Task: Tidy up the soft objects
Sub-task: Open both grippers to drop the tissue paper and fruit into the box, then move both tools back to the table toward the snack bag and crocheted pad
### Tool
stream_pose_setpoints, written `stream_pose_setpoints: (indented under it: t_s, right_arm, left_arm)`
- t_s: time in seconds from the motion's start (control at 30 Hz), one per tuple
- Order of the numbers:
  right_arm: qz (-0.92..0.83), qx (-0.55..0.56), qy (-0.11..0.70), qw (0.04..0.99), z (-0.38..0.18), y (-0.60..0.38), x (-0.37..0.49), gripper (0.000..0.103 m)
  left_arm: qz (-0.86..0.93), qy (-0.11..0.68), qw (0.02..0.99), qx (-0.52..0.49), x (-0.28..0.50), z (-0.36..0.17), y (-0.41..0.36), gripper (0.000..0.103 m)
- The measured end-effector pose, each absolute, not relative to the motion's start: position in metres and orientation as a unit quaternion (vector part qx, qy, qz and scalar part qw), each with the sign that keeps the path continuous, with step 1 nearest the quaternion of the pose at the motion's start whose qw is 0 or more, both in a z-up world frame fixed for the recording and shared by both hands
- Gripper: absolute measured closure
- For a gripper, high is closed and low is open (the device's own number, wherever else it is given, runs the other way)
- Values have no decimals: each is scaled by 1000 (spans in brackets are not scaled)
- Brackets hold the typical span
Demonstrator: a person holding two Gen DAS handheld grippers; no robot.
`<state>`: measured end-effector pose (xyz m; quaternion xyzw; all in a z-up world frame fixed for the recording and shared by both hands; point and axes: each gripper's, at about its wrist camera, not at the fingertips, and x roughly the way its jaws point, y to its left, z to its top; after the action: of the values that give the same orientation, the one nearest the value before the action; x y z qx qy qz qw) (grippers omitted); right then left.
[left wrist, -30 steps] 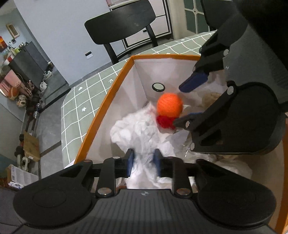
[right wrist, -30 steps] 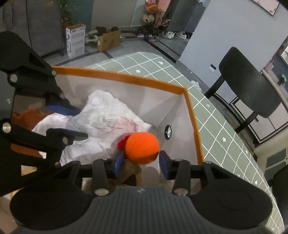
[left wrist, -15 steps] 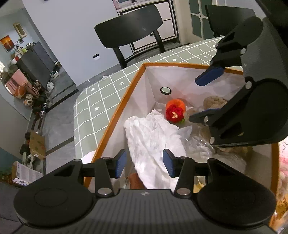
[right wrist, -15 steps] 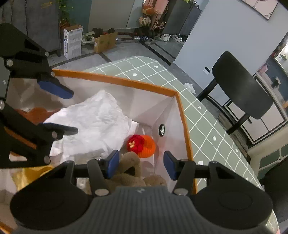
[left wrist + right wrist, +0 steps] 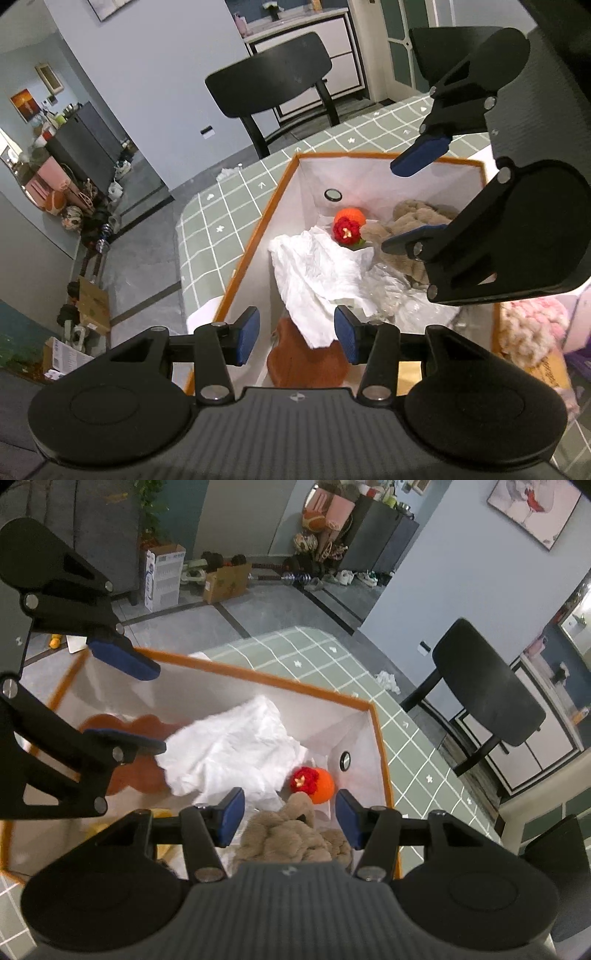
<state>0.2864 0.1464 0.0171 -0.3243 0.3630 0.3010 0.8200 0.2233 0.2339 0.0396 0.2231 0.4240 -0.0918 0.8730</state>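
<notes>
Left claw [image 5: 295, 334]: fingers spread wide, nothing between them, hovering over the near end of the orange-rimmed storage box [image 5: 258, 236].
Right claw [image 5: 288, 818]: fingers also apart and holding nothing, poised above the box's far corner.
Knitted orange ball [image 5: 321, 784]: lies on the box floor in the corner under the round metal eyelet [image 5: 345, 760], its red yarn flower [image 5: 304, 779] turned toward the white cloth [image 5: 236, 749].
Key relation: the ball sits just ahead of the right claw and a little to its right, near its right finger; from the left claw it lies well apart, across the cloth. The right claw is the nearer one.
Long axis: none to speak of; the ball is round.
Beige plush toy [image 5: 291, 834]: directly beneath the right claw, touching the ball.
Stage, as judged: the ball looks stowed, so the next soft item probably lies outside the box.
Left wrist view only: a pink fluffy item [image 5: 532, 325] beyond the box's right wall, on the green checked tabletop [image 5: 221, 206].
Right wrist view only: the rust-brown plush [image 5: 140, 738] spreading out from under the cloth.
</notes>
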Motion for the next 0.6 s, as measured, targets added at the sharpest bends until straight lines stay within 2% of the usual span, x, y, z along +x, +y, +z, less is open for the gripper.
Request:
stream_pose_setpoints:
  t_s: [0.1,0.2,0.4,0.6]
  right_arm:
    - [304,-325,352,823,33,146,270,48]
    - [309,-322,341,827,49,142,251,45]
    - [333,-317,320,829,66,138,204,45]
    - [380,-299,319,815,53,133,149,45]
  left_arm:
    - [-88,414,877,227,207,54,232,48]
    - [-92,401,885,217,188,63,234,42]
    - [-94,400,884,224,149,62,239,41]
    - [-118,387,893,195,99,57,250,41]
